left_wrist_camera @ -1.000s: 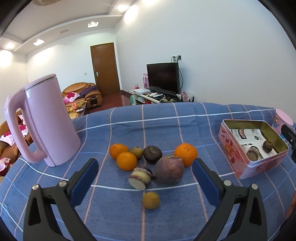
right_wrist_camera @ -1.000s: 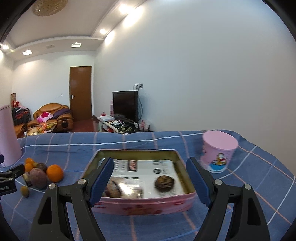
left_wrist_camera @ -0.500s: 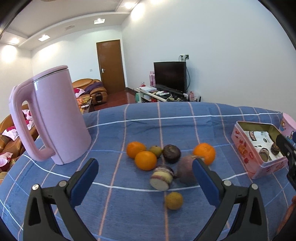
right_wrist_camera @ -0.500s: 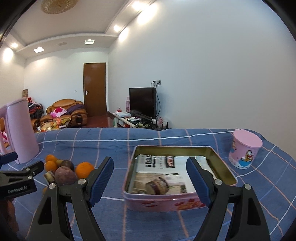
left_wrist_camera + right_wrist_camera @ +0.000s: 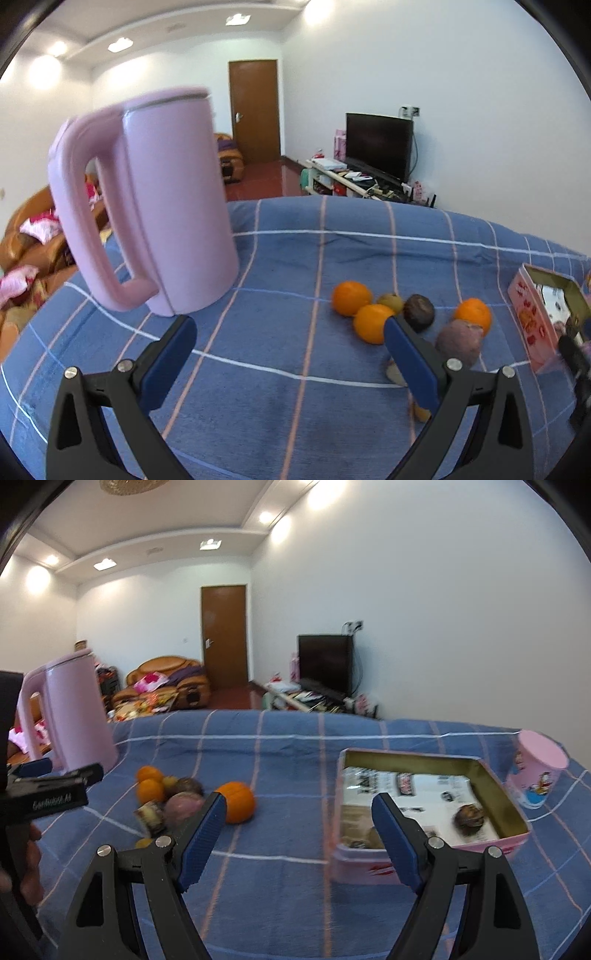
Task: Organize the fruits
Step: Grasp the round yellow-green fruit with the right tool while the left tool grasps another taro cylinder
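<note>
Black hand-held gripper [image 5: 288,350], blue pads [image 5: 168,363], seemingly silver screws.

Pink kettle [image 5: 155,206], blue checked cloth [image 5: 295,258], orange oranges [image 5: 351,297], pink tin [image 5: 428,864]

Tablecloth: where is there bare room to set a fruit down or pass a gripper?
Bare cloth lies between the kettle and the fruit pile, and between the lone orange and the tin. The strip behind the fruit is bare too. The pile itself is crowded, its pieces close together. The tin floor has room left of the dark fruit.
</note>
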{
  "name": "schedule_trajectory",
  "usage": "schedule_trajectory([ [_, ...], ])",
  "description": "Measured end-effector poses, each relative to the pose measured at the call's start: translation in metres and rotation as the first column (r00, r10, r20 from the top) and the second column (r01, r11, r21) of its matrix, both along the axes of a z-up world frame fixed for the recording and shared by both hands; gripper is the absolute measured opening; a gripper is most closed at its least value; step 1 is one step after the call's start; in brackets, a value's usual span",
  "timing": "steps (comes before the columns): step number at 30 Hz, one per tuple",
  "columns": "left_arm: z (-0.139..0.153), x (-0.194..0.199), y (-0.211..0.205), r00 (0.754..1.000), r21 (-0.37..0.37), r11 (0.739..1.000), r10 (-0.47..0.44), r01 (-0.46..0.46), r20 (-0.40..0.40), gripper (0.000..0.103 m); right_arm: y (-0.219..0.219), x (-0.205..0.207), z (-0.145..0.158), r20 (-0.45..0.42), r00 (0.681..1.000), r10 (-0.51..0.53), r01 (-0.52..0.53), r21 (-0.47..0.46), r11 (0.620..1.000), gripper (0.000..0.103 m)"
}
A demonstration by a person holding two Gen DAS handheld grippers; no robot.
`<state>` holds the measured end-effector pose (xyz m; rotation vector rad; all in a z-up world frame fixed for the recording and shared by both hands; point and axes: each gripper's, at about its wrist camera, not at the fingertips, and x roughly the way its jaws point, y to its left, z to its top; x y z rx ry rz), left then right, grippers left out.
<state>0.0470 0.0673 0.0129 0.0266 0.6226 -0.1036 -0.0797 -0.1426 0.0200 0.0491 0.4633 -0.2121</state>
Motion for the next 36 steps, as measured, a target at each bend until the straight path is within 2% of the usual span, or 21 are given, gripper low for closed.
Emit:
schedule_trajectory([
  [2, -0.001, 0.004, 0.005, 1.0, -0.008, 1.0, 0.019, -0.02, -0.01, 0.103, 0.009, 0.01, -0.005, -0.044, 0.998, 0.051, -0.05, 0.031, 0.998, 0.082],
  [4, -0.003, 0.007, 0.006, 0.999, 0.001, 0.999, 0.036, -0.036, -0.015, 0.103, 0.019, 0.022, -0.013, -0.104, 0.987, 0.126, -0.118, 0.076, 0.99, 0.07],
  [5, -0.005, 0.008, 0.006, 0.999, 0.005, 0.999, 0.04, -0.04, -0.019, 0.103, 0.026, 0.028, -0.016, -0.132, 0.979, 0.153, -0.142, 0.088, 0.986, 0.056],
  [6, -0.006, 0.01, 0.006, 0.999, 0.01, 0.999, 0.041, -0.041, -0.025, 0.103, 0.034, 0.037, -0.021, -0.172, 0.968, 0.183, -0.168, 0.098, 0.981, 0.052],
  [10, -0.009, 0.014, 0.002, 0.999, 0.027, 0.999, 0.032, -0.031, -0.039, 0.102, 0.058, 0.058, -0.034, -0.24, 0.927, 0.287, -0.251, 0.172, 0.953, 0.052],
  [13, -0.009, 0.015, 0.0, 0.999, 0.033, 0.999, 0.022, -0.021, -0.031, 0.101, 0.074, 0.071, -0.042, -0.289, 0.904, 0.316, -0.274, 0.178, 0.945, 0.052],
  [15, -0.009, 0.015, -0.001, 0.999, 0.036, 0.999, 0.01, -0.008, -0.032, 0.1, 0.079, 0.079, -0.047, -0.308, 0.89, 0.335, -0.281, 0.208, 0.937, 0.044],
  [19, -0.01, 0.015, -0.006, 0.999, 0.051, 0.999, -0.008, 0.009, -0.031, 0.099, 0.086, 0.084, -0.051, -0.339, 0.869, 0.362, -0.305, 0.21, 0.929, 0.042],
  [21, -0.009, 0.015, -0.007, 1.0, 0.057, 0.998, -0.013, 0.015, -0.026, 0.099, 0.092, 0.086, -0.053, -0.352, 0.856, 0.38, -0.324, 0.208, 0.923, 0.036],
  [23, -0.01, 0.014, -0.008, 0.999, 0.055, 0.998, -0.021, 0.023, -0.026, 0.099, 0.092, 0.085, -0.054, -0.354, 0.851, 0.388, -0.325, 0.225, 0.919, 0.033],
  [26, -0.012, 0.015, -0.011, 0.997, 0.04, 0.997, -0.06, 0.062, -0.049, 0.099, 0.087, 0.083, -0.055, -0.348, 0.854, 0.386, -0.315, 0.244, 0.917, 0.028],
  [28, -0.014, 0.014, -0.015, 0.993, 0.029, 0.995, -0.098, 0.1, -0.06, 0.099, 0.081, 0.081, -0.053, -0.338, 0.859, 0.385, -0.306, 0.264, 0.915, 0.028],
  [30, -0.014, 0.012, -0.02, 0.989, 0.021, 0.99, -0.135, 0.137, -0.066, 0.099, 0.07, 0.076, -0.05, -0.305, 0.878, 0.369, -0.286, 0.284, 0.915, 0.028],
  [32, -0.015, 0.011, -0.024, 0.98, 0.01, 0.983, -0.182, 0.183, -0.077, 0.099, 0.06, 0.068, -0.043, -0.274, 0.909, 0.313, -0.25, 0.243, 0.937, 0.028],
  [36, -0.018, 0.008, -0.034, 0.958, -0.013, 0.963, -0.269, 0.269, -0.101, 0.099, 0.039, 0.052, -0.021, -0.2, 0.971, 0.132, -0.113, 0.108, 0.988, 0.028],
])
